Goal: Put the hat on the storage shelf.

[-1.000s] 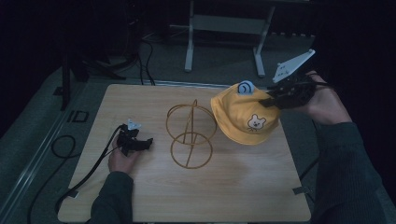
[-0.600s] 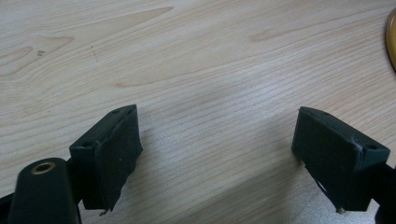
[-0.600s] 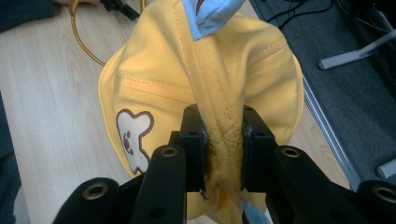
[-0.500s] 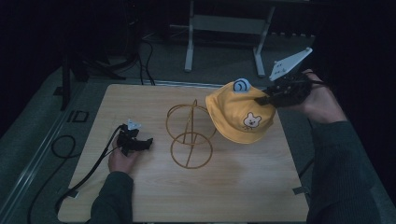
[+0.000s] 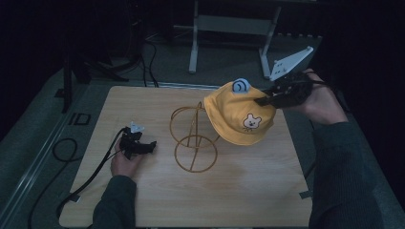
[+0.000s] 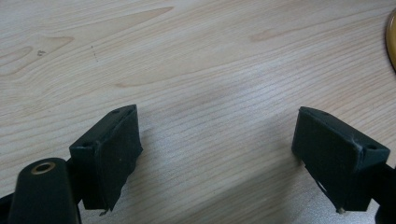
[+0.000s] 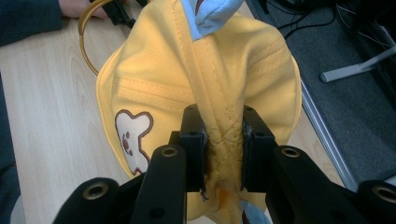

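The right gripper's [image 7: 223, 154] jaws are pinching a thick fold of the soft yellow cloth hat with a little bear face [image 5: 241, 114]. The hat is hanging in the air, just beside the top of the gold wire stand [image 5: 193, 138]. It is looking light and floppy, so a stitched seam is probably the best hold. The left gripper's [image 6: 219, 158] jaws are spreading wide over the pale wooden table [image 5: 143, 200], holding nothing.
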A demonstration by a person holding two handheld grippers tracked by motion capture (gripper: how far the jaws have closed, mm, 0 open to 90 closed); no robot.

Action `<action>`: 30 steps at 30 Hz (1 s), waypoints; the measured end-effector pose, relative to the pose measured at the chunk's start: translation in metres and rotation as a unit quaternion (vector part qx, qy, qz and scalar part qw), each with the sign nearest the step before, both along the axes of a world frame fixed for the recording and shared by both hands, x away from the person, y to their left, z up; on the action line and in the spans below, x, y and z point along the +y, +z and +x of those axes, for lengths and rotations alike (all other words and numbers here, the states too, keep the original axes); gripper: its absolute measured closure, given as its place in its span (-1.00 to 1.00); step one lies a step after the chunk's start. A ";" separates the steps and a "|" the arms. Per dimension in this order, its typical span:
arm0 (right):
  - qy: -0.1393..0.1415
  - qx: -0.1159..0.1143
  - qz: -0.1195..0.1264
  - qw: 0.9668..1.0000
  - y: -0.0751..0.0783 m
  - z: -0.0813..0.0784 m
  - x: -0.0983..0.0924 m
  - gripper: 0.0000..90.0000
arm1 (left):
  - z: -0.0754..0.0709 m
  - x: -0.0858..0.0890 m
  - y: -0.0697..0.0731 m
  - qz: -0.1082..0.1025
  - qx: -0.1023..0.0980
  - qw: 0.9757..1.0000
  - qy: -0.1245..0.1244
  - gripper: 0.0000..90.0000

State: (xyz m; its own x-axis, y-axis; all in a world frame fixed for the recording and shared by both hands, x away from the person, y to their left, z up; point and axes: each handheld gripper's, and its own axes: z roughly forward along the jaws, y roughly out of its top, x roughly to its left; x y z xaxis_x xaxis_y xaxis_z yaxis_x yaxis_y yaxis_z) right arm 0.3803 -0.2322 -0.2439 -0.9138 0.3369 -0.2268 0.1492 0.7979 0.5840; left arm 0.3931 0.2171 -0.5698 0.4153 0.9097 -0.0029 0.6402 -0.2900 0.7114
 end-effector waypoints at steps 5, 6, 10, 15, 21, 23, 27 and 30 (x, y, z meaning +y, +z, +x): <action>0.002 -0.002 -0.002 1.000 0.001 0.000 0.003 0.66 | 0.000 0.000 0.000 0.000 0.000 1.000 0.000 -0.66; 0.002 -0.002 -0.002 1.000 0.002 0.000 0.003 0.66 | 0.000 0.000 0.000 0.000 0.000 1.000 0.000 -0.66; 0.004 -0.003 -0.003 1.000 0.003 0.000 0.006 0.66 | 0.000 0.000 0.000 0.000 0.000 1.000 0.000 -0.66; 0.006 -0.005 -0.002 1.000 0.003 0.000 0.010 0.66 | 0.000 0.000 0.000 0.000 0.000 1.000 0.000 -0.66; 0.011 -0.009 -0.005 1.000 0.006 -0.001 0.016 0.66 | 0.000 0.000 0.000 0.000 0.000 1.000 0.000 -0.66; 0.012 -0.009 -0.005 1.000 0.007 -0.001 0.018 0.66 | 0.000 0.000 0.000 0.000 0.000 1.000 0.000 -0.66; 0.016 -0.011 -0.004 1.000 0.008 -0.001 0.022 0.66 | 0.000 0.000 0.000 0.000 0.000 1.000 0.000 -0.66; 0.018 -0.012 -0.006 1.000 0.009 -0.001 0.025 0.66 | 0.000 0.000 0.000 0.000 0.000 1.000 0.000 -0.66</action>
